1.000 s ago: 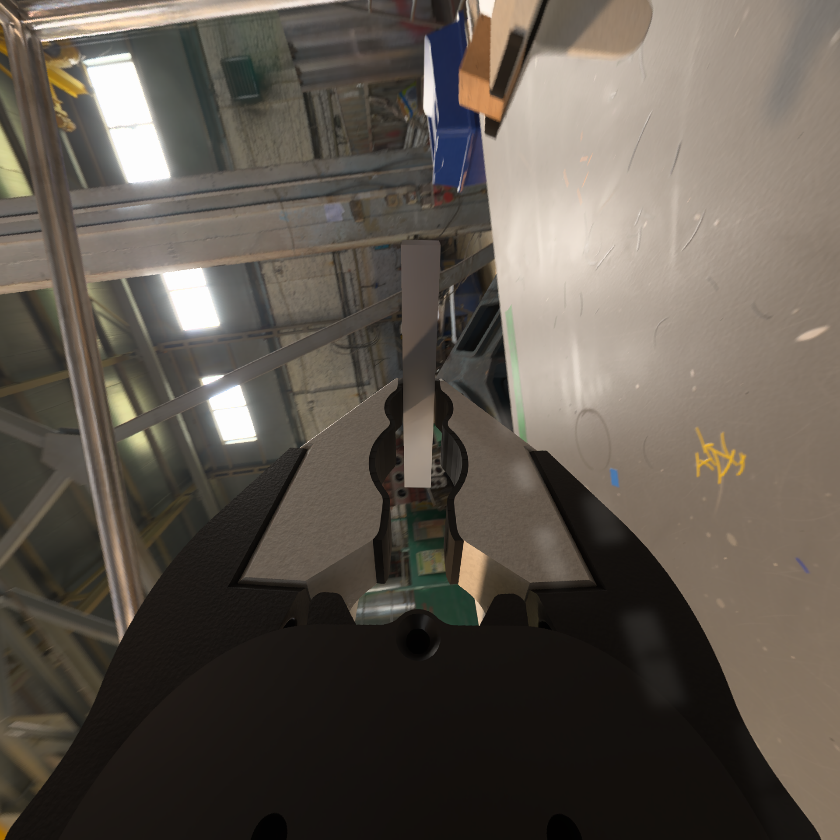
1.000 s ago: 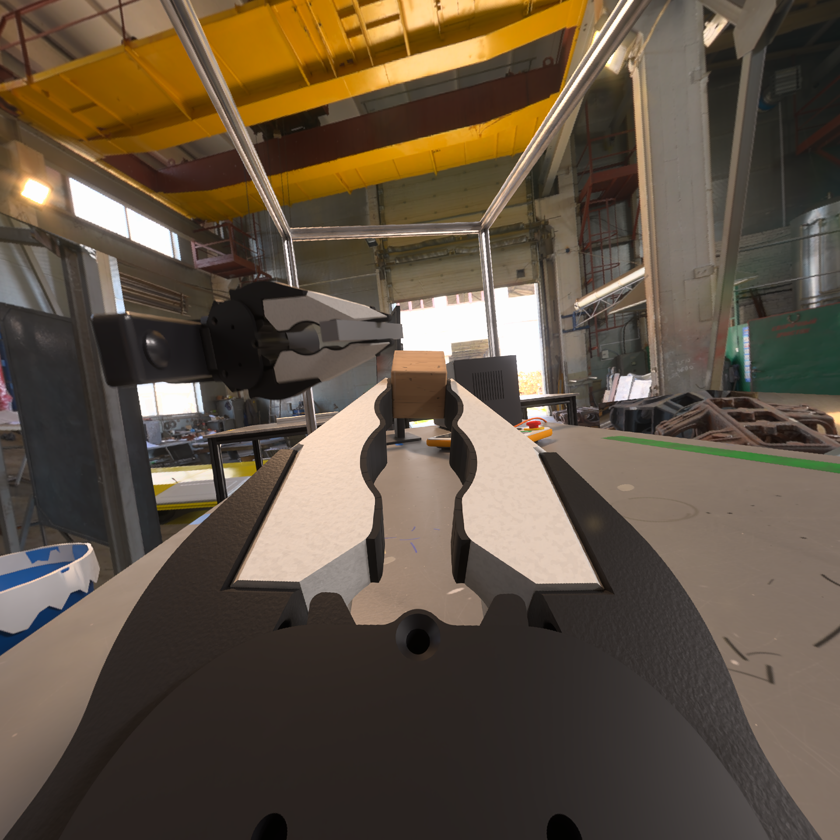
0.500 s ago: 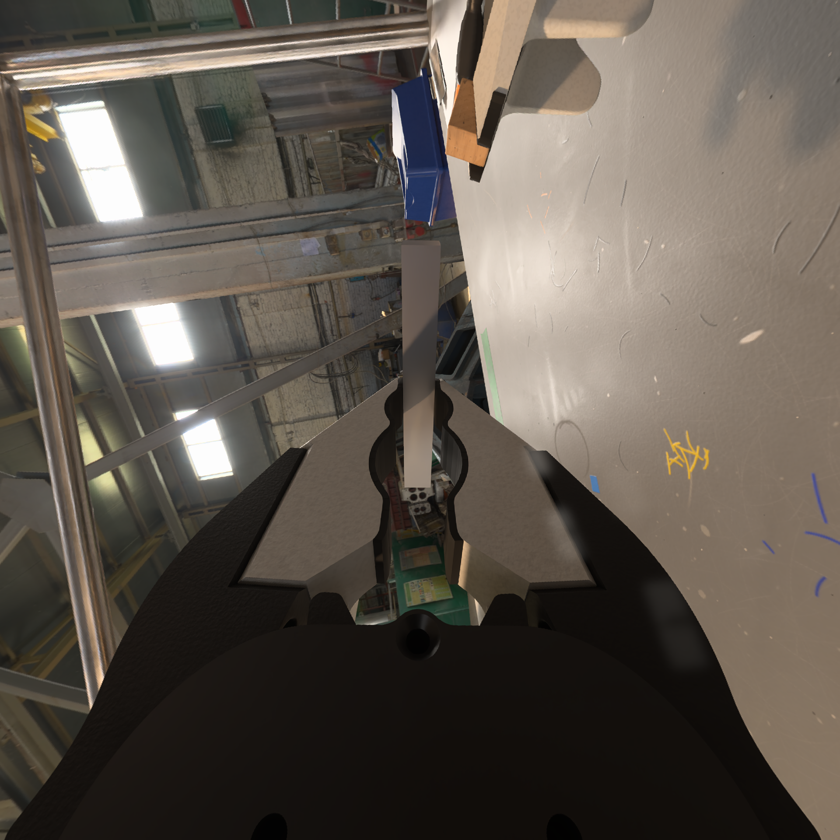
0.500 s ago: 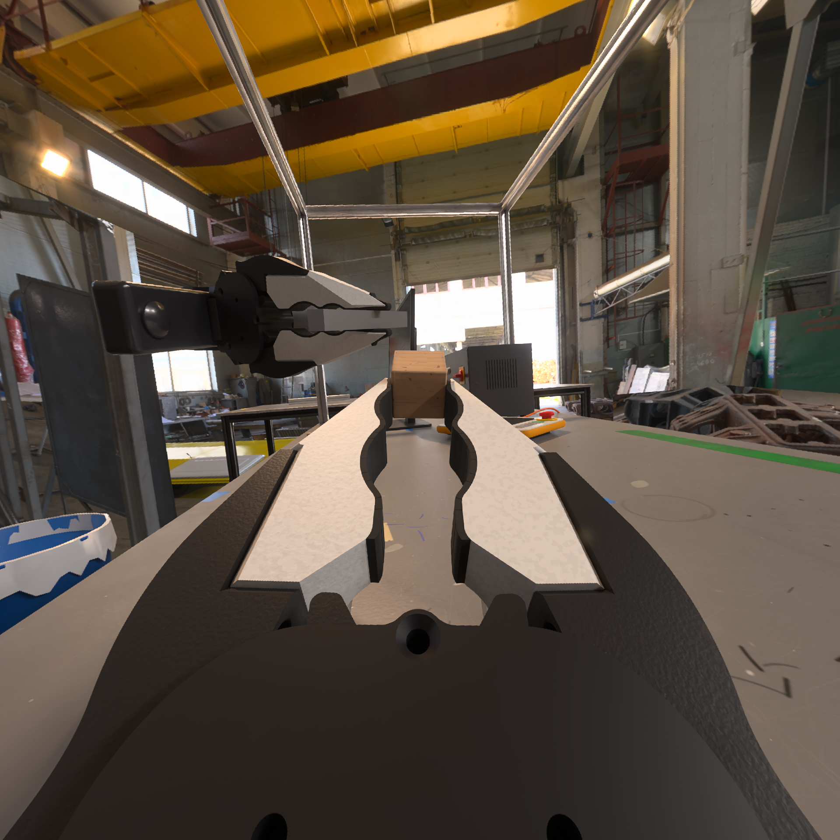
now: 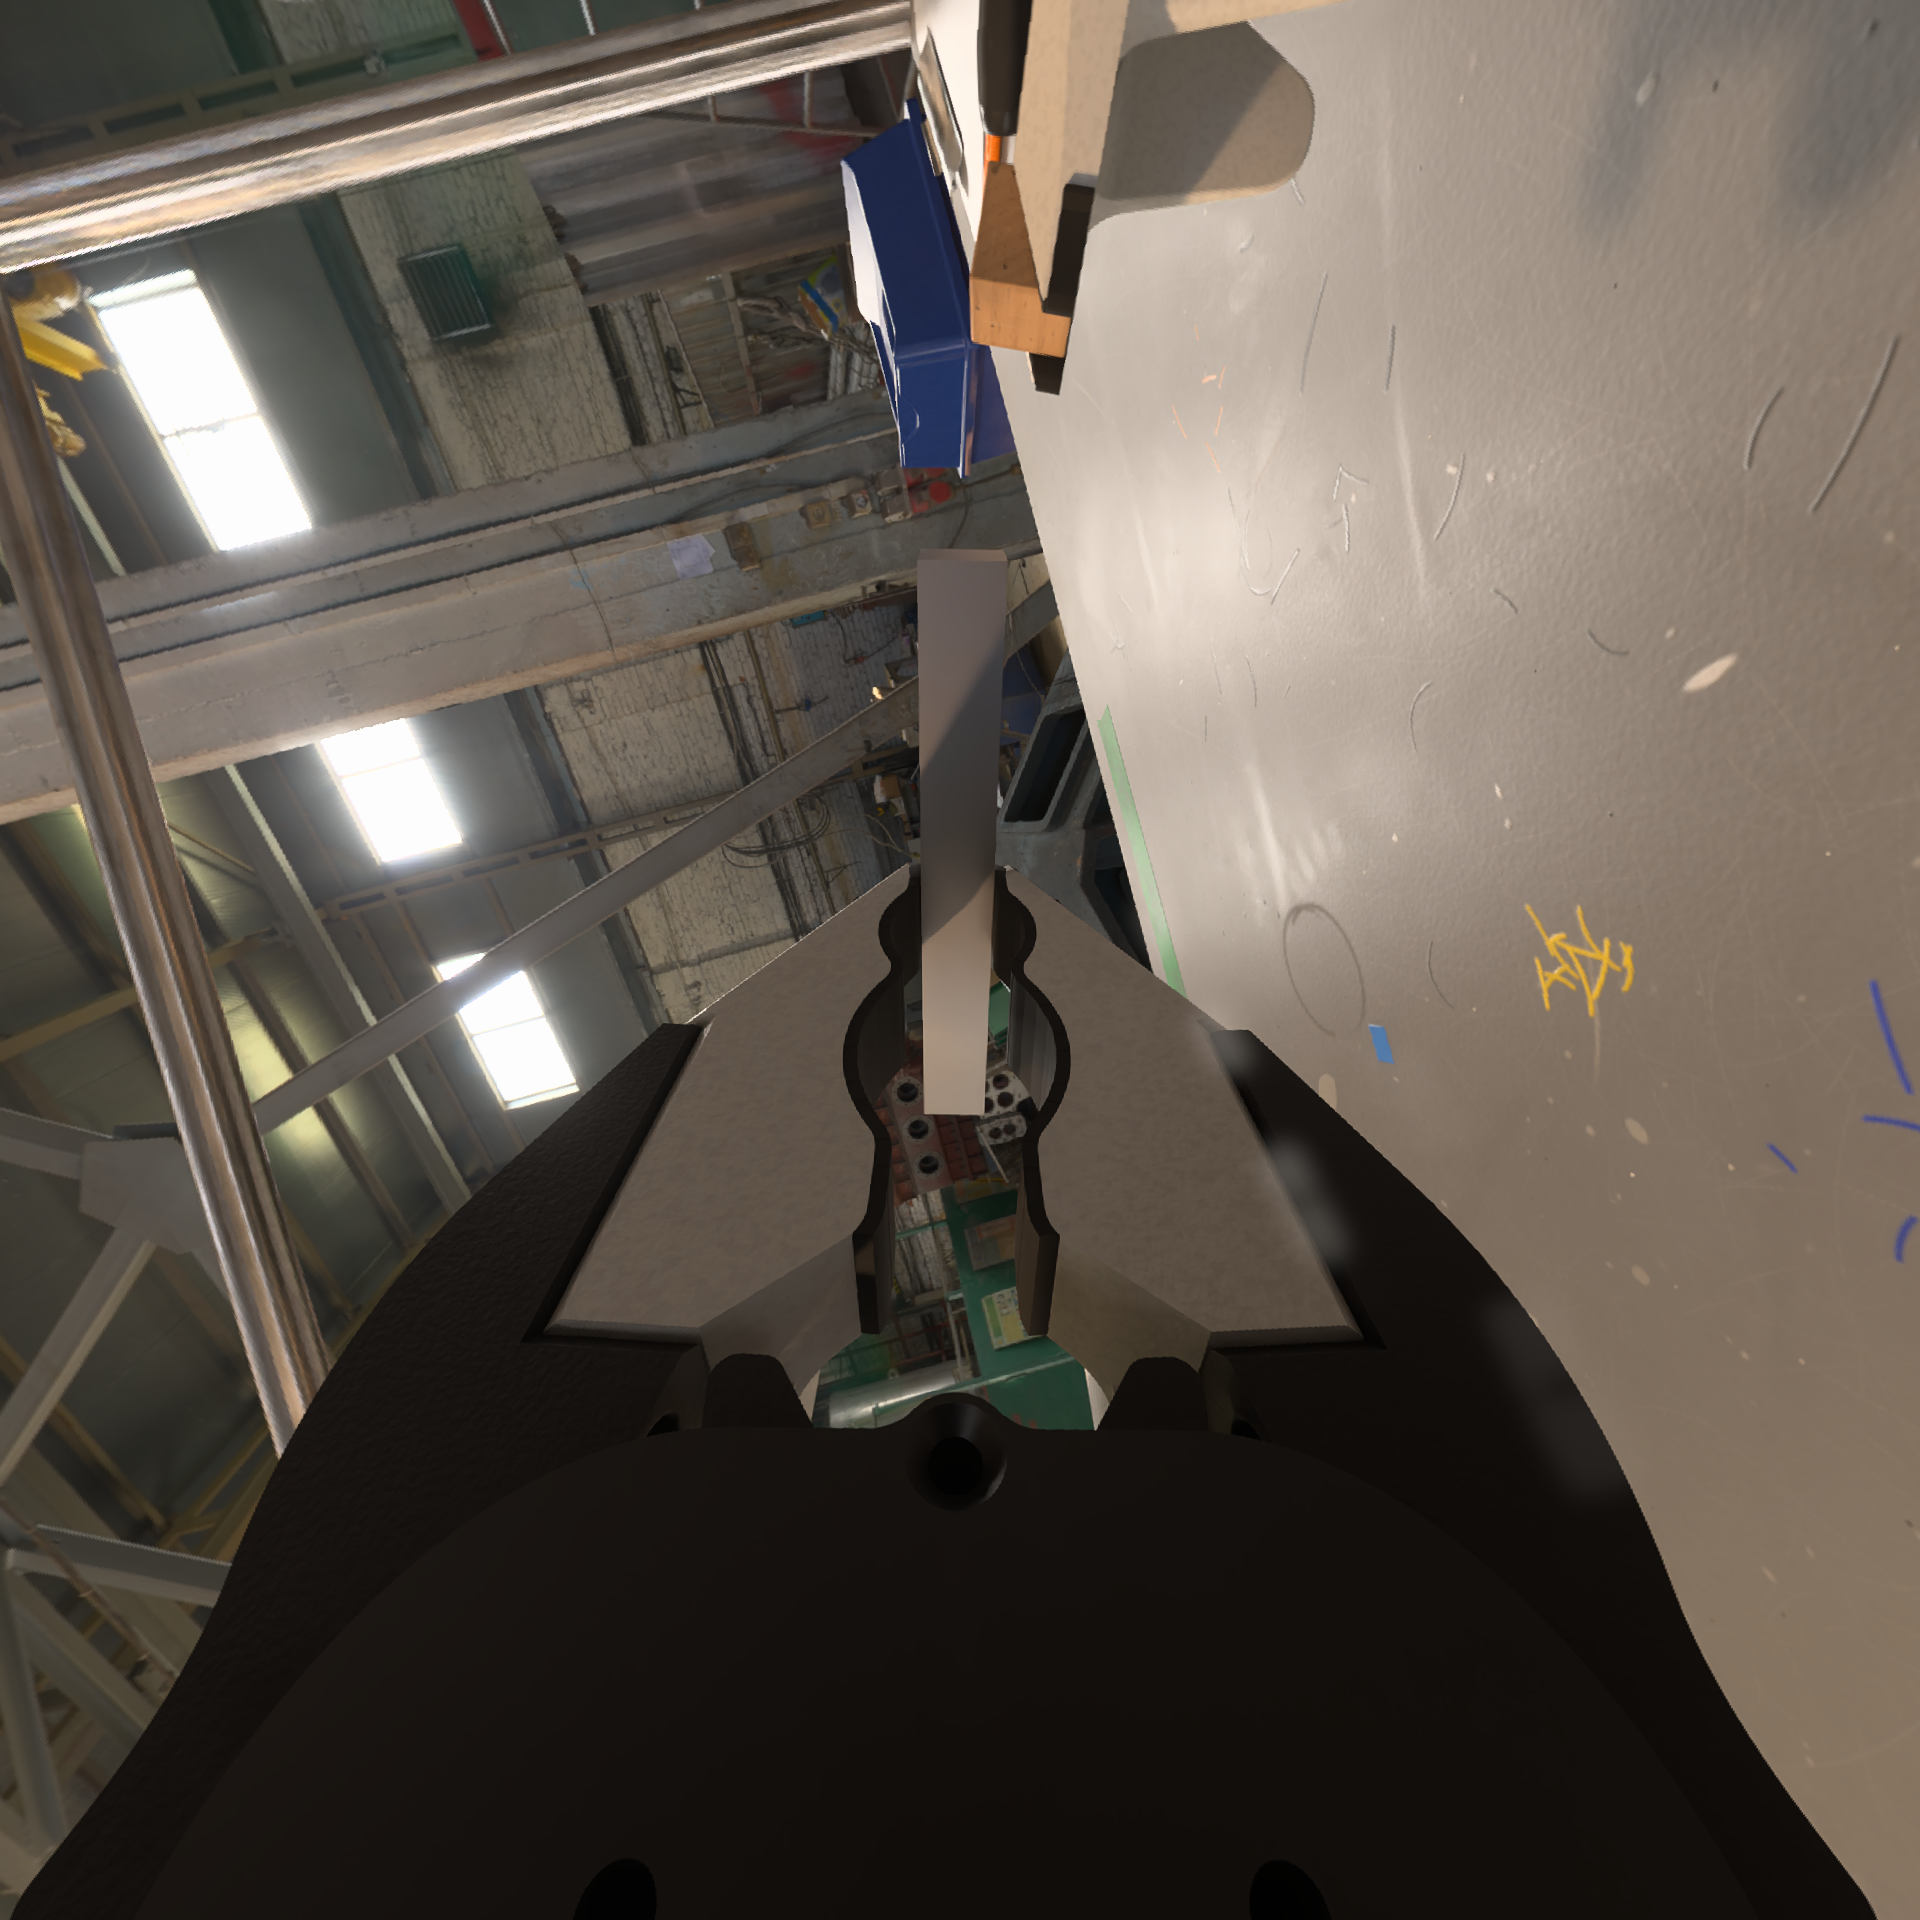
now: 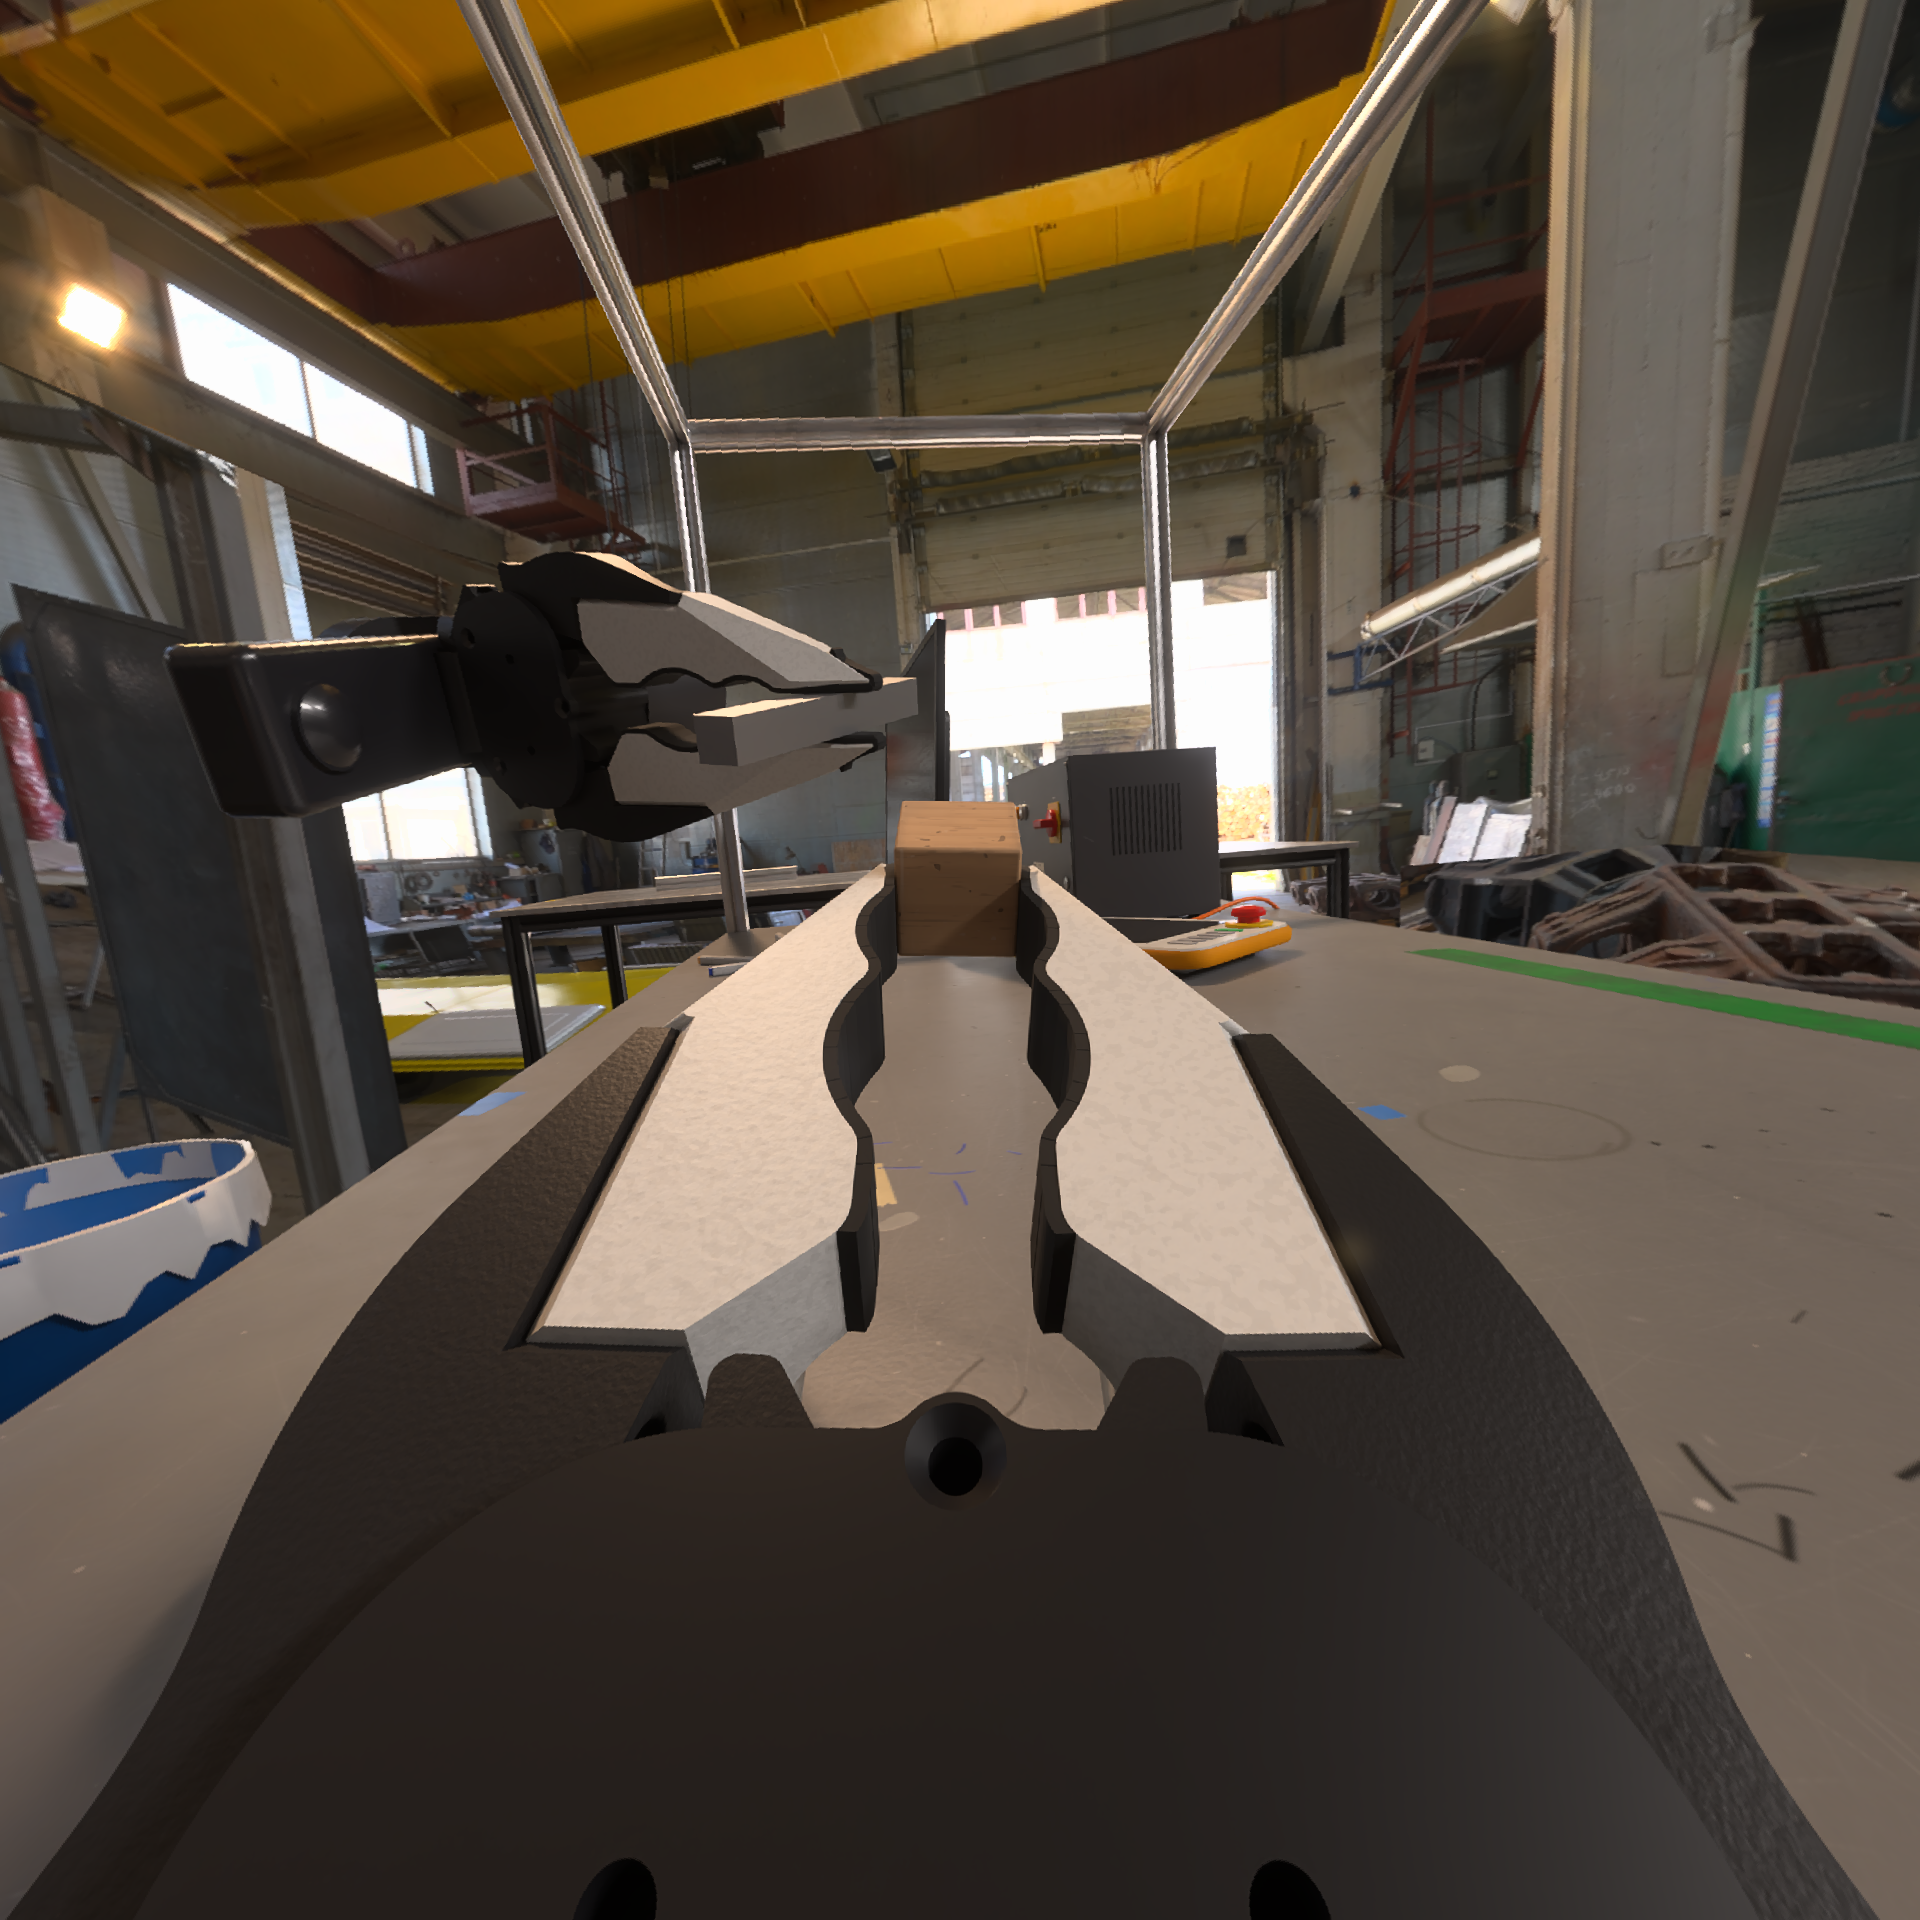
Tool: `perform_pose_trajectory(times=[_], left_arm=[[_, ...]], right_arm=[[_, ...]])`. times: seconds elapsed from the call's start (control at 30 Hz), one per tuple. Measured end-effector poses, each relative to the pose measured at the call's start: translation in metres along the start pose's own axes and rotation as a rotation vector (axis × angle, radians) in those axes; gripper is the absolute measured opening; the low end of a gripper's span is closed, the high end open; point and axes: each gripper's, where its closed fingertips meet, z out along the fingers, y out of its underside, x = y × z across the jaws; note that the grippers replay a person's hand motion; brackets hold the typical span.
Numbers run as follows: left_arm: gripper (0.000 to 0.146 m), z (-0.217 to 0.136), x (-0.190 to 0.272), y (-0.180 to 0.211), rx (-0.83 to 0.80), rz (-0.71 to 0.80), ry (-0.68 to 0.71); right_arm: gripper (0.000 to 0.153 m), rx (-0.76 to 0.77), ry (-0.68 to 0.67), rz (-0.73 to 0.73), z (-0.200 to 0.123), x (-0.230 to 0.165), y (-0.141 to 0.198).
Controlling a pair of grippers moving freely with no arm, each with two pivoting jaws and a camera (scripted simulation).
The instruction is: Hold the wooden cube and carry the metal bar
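Note:
My left gripper [image 5: 956, 883] is rolled on its side and shut on the grey metal bar [image 5: 961, 748], which sticks out past the fingertips in the air beside the table. In the right wrist view this left gripper [image 6: 862, 717] hovers up left with the bar [image 6: 790, 717] in it. My right gripper [image 6: 956, 894] is shut on the wooden cube [image 6: 956, 883] at its fingertips, low over the table. The cube [image 5: 1013, 281] also shows at the top of the left wrist view, between the right gripper's fingers [image 5: 1070, 125].
The grey scratched table [image 6: 1558, 1195] has a green tape strip [image 6: 1662, 1008]. A yellow pendant controller [image 6: 1216, 940] and a dark grey box [image 6: 1132, 831] lie beyond the cube. A blue and white bucket [image 6: 104, 1247] stands off the left edge. Steel frame poles [image 5: 135, 831] surround the table.
The left gripper with the bar has risen a little and come closer to the cube, turning so the bar's side shows. Both grips have held.

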Motion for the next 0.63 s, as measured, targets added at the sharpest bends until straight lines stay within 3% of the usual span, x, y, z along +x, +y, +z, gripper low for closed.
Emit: perform_pose_trajectory(times=[0.63], left_arm=[[0.012,-0.011,0.001,-0.010,0.076,-0.009,-0.011]], right_arm=[[0.021,-0.010,-0.074,0.087,0.003,-0.008,0.004]])
